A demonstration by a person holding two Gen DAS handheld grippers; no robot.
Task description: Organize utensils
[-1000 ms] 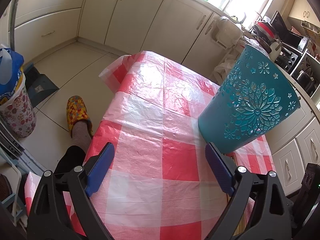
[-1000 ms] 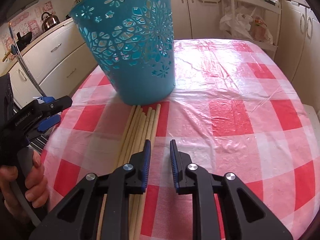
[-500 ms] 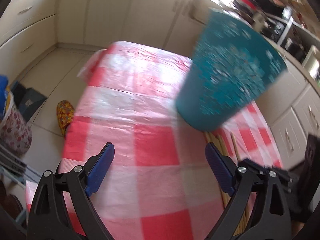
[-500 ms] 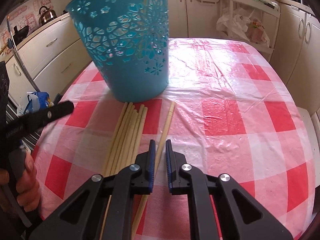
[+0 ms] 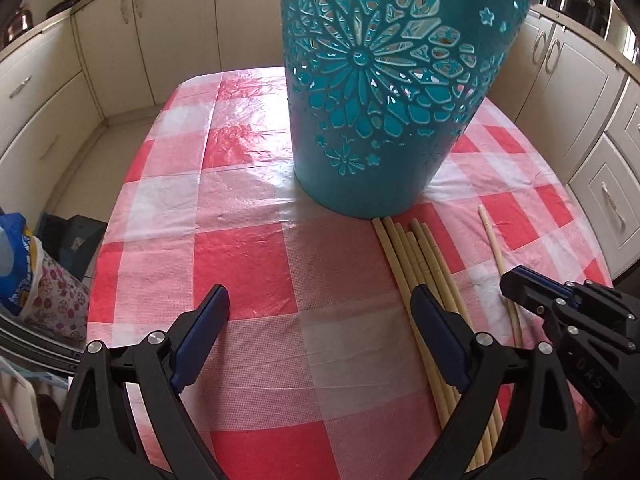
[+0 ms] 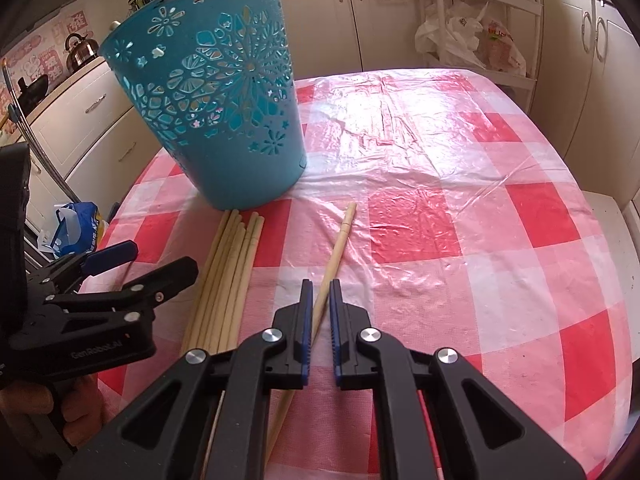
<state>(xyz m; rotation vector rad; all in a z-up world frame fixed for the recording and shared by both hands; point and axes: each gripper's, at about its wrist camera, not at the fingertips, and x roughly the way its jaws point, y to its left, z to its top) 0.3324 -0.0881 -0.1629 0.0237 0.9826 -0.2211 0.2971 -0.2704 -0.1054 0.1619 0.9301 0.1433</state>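
I'm clamping my right gripper [image 6: 319,312] on one lone chopstick [image 6: 338,240] lying on the desk [image 6: 460,208]; left gripper [image 5: 320,332] fingers are gaping, empty. Remaining chopstick bundle [image 6: 232,272] sits by the teal basket [image 6: 224,120]. Apparently nothing is binned yet, task barely beginning.

Right tool [image 6: 319,294] clamped on single chopstick [image 6: 339,240], teal basket [image 6: 208,120] beyond

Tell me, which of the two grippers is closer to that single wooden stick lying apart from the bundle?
Right. The right gripper is shut on the lone stick, which passes between its pads. The left gripper stands open over the tablecloth, on the far side of the stick bundle.
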